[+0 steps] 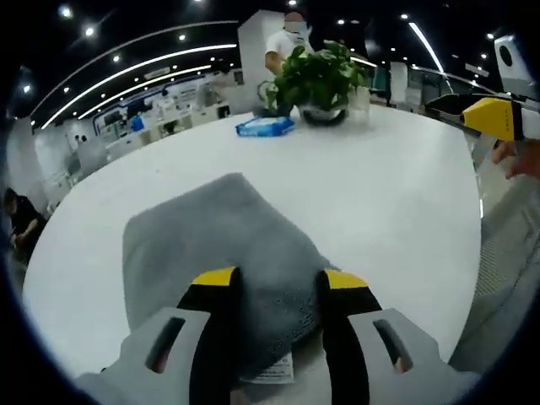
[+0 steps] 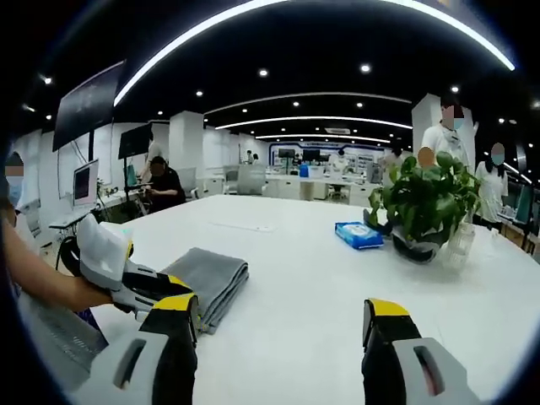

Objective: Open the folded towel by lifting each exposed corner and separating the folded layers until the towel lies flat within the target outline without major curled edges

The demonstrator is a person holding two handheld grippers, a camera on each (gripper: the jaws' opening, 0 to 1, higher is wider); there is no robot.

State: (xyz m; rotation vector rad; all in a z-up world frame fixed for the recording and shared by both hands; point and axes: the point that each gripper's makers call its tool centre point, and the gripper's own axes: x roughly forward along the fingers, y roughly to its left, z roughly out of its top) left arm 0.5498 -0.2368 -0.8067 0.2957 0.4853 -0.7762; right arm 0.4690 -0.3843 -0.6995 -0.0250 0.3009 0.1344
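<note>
Towel (image 1: 221,253) lies folded on the white table (image 1: 388,202), near the edge closest to the person, layers stacked w/ the folded edge visible from the right gripper view. Care tag (image 1: 274,369) sticks out at the near edge, just between the left jaws.

Left gripper (image 1: 278,283) is low over the towel, jaws apart and straddling the near edge; not yet closed on fabric. Prob. placed there to catch an exposed corner for lifting.

Right gripper (image 2: 283,316) hangs over bare table, well apart from the towel, jaws wide, nothing held. Likely waiting off to the side to keep clear until a layer needs separating.

Plant (image 1: 319,80) & blue pack (image 1: 265,126) sit far across, out of the way.
</note>
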